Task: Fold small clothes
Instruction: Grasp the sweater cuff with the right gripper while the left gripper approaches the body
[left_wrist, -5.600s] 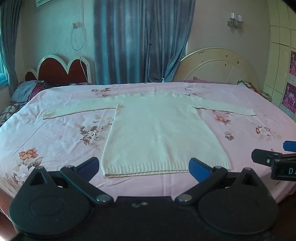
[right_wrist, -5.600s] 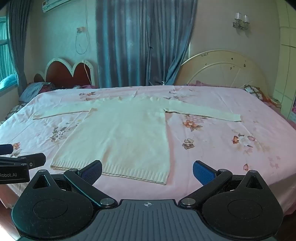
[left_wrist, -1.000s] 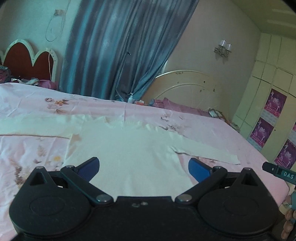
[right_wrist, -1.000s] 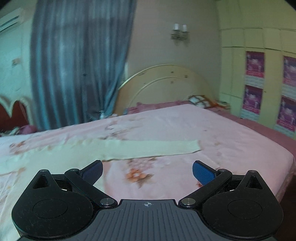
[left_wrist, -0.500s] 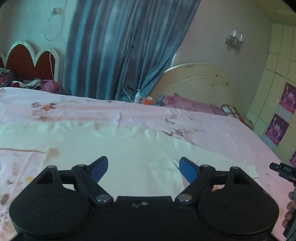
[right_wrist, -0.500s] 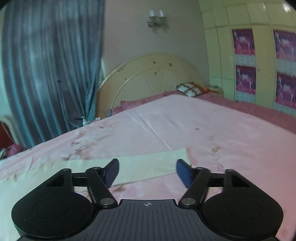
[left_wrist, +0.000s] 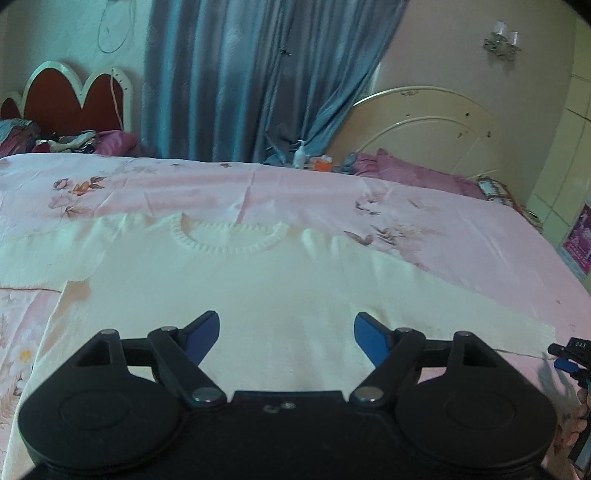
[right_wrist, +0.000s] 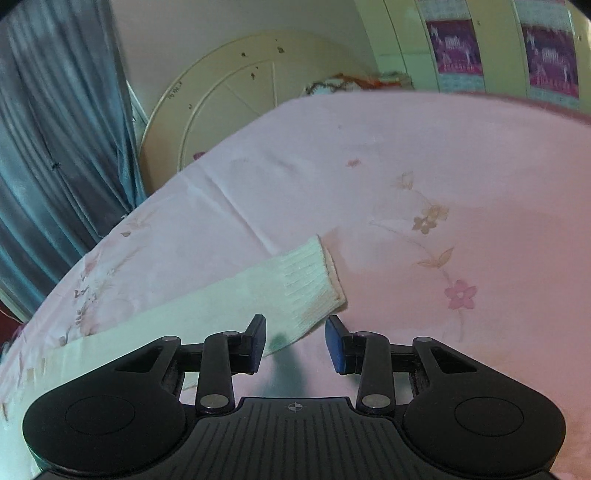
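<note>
The cream knitted long-sleeved sweater (left_wrist: 258, 288) lies flat, front up, across the pink floral-sheeted bed (left_wrist: 461, 243), collar toward its far edge. A second ago the left tool (left_wrist: 286, 332) saw only the sweater's lower body; now it hovers spread above the chest. The right tool (right_wrist: 295, 341), earlier wide and distant, is closing around the ribbed cuff's (right_wrist: 314, 280) near corner, not yet pinching it.

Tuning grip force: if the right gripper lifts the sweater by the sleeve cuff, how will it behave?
Likely floppy: the sweater lies flat and wrinkled on the bed, so the sleeve should drape and trail. The ribbed cuff looks thick and textured, probably not slippery. The right gripper is closing with only the cuff's edge between its fingers, so it might catch a shallow pinch.
</note>
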